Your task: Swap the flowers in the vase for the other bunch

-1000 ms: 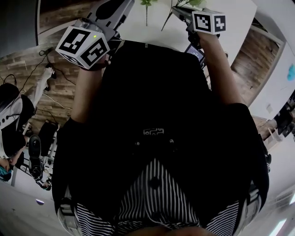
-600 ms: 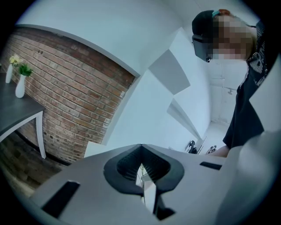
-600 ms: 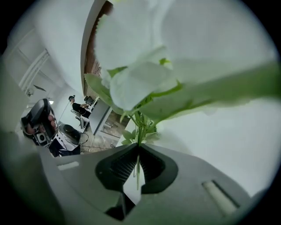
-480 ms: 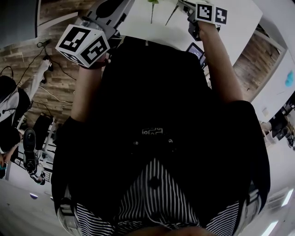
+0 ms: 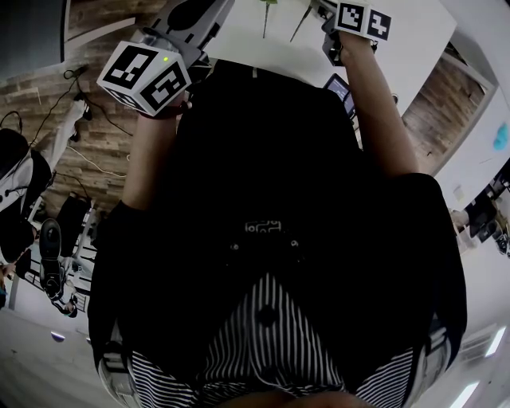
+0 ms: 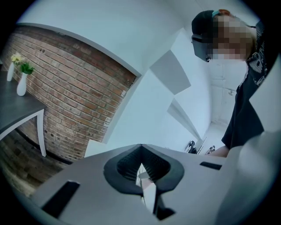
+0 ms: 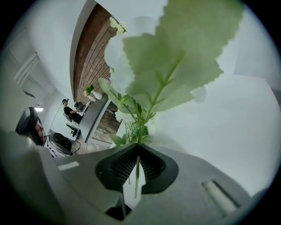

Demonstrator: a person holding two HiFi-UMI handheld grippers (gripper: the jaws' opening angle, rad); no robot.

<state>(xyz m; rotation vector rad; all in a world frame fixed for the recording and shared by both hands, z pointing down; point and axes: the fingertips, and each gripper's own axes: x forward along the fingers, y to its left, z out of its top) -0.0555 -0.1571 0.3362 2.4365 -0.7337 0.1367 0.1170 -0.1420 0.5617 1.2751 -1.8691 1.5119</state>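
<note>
Right gripper [image 7: 138, 154]: jaws nearly together, clamped on a thin green stem [image 7: 138, 176] of a flower bunch. The stem ran up between the ribbed pads, and broad pale-green leaves [image 7: 175, 61] with white blossoms [image 7: 117, 55] filled most of the right gripper view, close to the lens. Beyond the jaw tips a second small clump of greenery [image 7: 131, 130] showed low against a white surface; whether it stood in a vase could not be told. In the head view the right gripper's marker cube [image 5: 362, 20] sat at the top edge over the white table [image 5: 414, 40], arm stretched forward, with two green stems [image 5: 300, 24] visible just to its left. Left gripper [image 6: 141, 149]: jaws closed tip to tip with nothing between them, held apart from the flowers, its marker cube [image 5: 143, 76] at the table's near left edge. The left gripper view faced away from the work, showing a brick wall [image 6: 74, 88], a dark side table [image 6: 17, 114] with two small white vases [image 6: 21, 84] of flowers, and a person in a black top [image 6: 246, 101] at the right.
</note>
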